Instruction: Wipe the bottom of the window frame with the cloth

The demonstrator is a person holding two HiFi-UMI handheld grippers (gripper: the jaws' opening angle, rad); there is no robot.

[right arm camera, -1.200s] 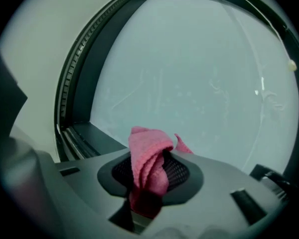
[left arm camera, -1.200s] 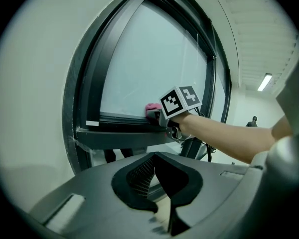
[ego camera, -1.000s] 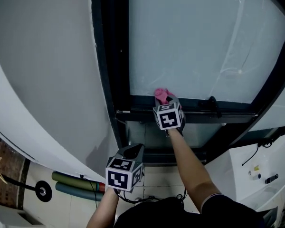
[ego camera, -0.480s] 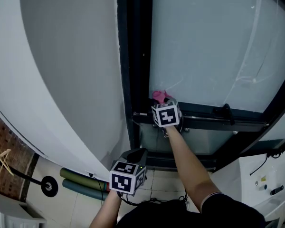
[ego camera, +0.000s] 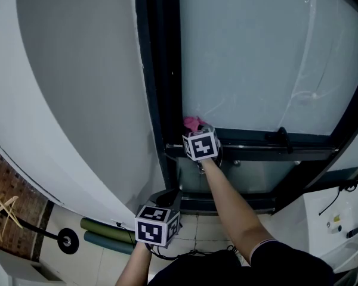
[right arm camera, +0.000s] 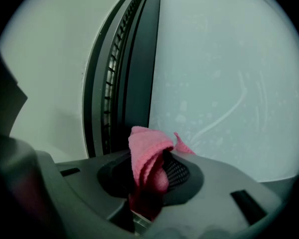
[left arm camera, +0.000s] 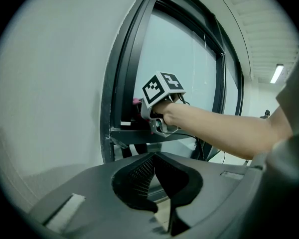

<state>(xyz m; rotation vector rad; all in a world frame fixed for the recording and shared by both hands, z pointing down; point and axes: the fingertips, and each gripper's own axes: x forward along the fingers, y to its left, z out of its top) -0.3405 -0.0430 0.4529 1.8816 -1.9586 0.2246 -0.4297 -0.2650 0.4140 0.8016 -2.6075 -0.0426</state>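
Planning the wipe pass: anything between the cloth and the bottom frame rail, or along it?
Nothing visible between the cloth, shut in the right gripper, and the bottom rail; it sits at the rail's left corner. Further right, a black handle sticks up from the rail and would likely interrupt a straight pass.

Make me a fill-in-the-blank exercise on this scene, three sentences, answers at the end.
1. The cloth clamped in the right gripper is ____ in colour.
2. The left gripper, held lower than the right one, has its fingers together and holds ____.
3. In the head view, the cloth sits at the bottom ____ corner of the window frame.

Missing words: pink; nothing; left
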